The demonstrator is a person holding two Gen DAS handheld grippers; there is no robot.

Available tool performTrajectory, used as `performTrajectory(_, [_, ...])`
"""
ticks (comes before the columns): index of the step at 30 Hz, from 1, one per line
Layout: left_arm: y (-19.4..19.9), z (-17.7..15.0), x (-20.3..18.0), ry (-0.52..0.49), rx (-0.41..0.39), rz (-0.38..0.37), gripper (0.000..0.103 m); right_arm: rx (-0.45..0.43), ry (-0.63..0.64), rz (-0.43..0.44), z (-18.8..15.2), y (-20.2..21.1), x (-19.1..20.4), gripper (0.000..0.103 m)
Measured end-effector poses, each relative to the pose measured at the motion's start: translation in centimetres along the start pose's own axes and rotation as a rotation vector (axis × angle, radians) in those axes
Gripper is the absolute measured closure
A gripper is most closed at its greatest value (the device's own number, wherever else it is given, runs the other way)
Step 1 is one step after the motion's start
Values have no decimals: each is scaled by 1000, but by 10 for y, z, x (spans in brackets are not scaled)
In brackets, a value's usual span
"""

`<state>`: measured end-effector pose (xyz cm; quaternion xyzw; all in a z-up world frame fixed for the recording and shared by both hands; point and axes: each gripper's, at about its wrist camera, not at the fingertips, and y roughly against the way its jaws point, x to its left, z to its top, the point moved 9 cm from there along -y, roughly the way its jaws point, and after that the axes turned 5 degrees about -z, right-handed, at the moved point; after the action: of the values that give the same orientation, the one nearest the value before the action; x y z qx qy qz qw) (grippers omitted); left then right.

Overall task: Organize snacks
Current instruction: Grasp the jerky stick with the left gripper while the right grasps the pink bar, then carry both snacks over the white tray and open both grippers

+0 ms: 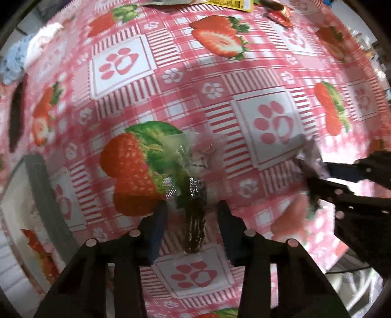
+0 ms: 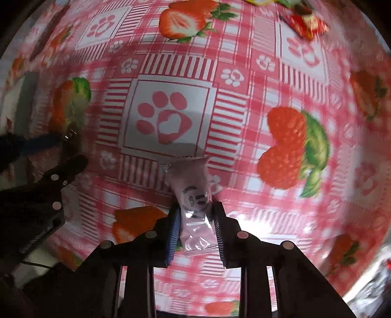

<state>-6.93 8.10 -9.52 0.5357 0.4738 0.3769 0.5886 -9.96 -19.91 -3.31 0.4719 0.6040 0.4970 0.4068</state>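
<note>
My left gripper [image 1: 193, 208] has its jaws apart around a dark brown snack stick in a clear wrapper [image 1: 194, 215], which lies between the fingers over the strawberry tablecloth [image 1: 220, 80]; whether the pads touch it is unclear. My right gripper [image 2: 196, 208] is shut on a pale pink snack packet [image 2: 193, 195] with a cartoon face, held above the cloth. The right gripper also shows at the right of the left wrist view [image 1: 315, 171], and the left gripper at the left of the right wrist view [image 2: 66, 146].
A grey-rimmed white box [image 1: 39, 190] with red snacks inside stands at the left. Yellow [image 1: 232, 3] and red [image 1: 281, 17] packets lie at the far edge; the red one also shows in the right wrist view [image 2: 305, 23]. A dark stick [image 1: 17, 117] lies far left.
</note>
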Motion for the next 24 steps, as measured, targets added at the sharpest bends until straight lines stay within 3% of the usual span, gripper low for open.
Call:
performTrajectory(5, [18, -9, 25, 38, -28, -32, 64, 8, -101, 104, -2, 7, 5, 76])
performTrajectory(14, [72, -34, 78, 108, -109, -63, 64, -22, -76, 158, 15, 38, 46, 76])
performTrajectory(21, [104, -64, 123, 201, -159, -61, 63, -47, 13, 130, 41, 58, 98, 75])
performTrajectory(24, [107, -69, 130, 237, -164, -63, 63, 24, 16, 84, 40, 37, 104, 75])
